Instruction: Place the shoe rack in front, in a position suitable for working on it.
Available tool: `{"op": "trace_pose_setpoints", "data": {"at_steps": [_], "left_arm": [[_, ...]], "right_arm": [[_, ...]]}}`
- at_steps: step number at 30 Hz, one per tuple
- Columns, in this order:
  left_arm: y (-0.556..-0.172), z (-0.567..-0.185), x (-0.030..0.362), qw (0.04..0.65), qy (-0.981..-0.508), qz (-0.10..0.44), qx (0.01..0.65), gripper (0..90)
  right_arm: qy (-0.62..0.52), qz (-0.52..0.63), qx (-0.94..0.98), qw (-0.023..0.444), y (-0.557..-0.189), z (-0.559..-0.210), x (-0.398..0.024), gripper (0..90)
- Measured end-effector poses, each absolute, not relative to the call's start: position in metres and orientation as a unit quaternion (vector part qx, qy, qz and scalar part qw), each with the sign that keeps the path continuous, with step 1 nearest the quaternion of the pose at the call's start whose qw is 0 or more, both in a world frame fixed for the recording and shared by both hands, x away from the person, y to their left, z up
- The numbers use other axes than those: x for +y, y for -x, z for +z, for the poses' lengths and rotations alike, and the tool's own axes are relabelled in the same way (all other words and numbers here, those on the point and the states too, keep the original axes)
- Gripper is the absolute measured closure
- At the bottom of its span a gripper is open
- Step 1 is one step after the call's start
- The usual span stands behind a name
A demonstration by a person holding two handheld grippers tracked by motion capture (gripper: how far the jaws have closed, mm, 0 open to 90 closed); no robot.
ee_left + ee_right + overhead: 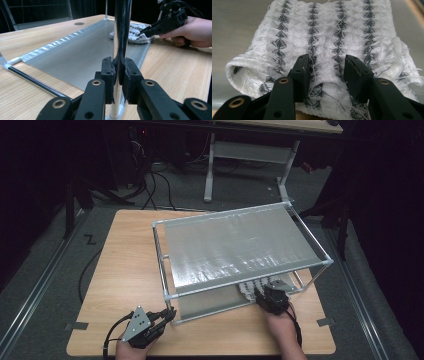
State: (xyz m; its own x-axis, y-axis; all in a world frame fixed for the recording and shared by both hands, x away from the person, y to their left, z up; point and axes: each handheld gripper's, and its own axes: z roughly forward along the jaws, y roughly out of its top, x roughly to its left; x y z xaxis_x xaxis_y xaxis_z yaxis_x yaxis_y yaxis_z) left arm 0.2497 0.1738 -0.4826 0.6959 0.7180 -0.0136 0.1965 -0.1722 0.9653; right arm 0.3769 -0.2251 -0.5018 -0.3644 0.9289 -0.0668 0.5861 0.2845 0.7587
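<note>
Left jaws: we see the left gripper (117, 75) clenched on the upright post (121, 37) of the rack (240, 215), at its near left corner, with both pads pressed on the shiny tube.
Right jaws: the right gripper (327, 72) stands apart, with a fold of the white cloth (329, 32) between the two pads; we cannot tell if the pads press on it.
Cloth place: the cloth (250, 287) lies on the lower shelf (82, 50) of the rack, at the near right part, under the upper shelf (235, 245).
Cloth to jaws: its near edge is just below the right fingertips, and the body of it stretches away from them.
Edges: the lower bar (35, 81) runs along the shelf beside the left jaws; the right post (329, 265) is near the right hand (282, 325).
Open room: we have bare table (130, 265) to the left of the rack and a narrow strip in front of it.
</note>
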Motion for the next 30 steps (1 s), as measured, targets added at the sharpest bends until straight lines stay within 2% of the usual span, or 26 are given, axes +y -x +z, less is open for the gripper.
{"op": "trace_pose_setpoints", "data": {"at_steps": [12, 30], "left_arm": [[-0.250, -0.483, 0.174, 0.562, -0.729, 0.233, 0.313, 80.7], [-0.250, -0.483, 0.174, 0.563, -0.728, 0.231, 0.315, 80.7]], "right_arm": [[-0.461, 0.344, 0.784, 0.233, -0.352, -0.502, -0.168, 55.6], [-0.393, 0.360, 0.821, 0.203, -0.333, -0.502, -0.096, 56.1]]}}
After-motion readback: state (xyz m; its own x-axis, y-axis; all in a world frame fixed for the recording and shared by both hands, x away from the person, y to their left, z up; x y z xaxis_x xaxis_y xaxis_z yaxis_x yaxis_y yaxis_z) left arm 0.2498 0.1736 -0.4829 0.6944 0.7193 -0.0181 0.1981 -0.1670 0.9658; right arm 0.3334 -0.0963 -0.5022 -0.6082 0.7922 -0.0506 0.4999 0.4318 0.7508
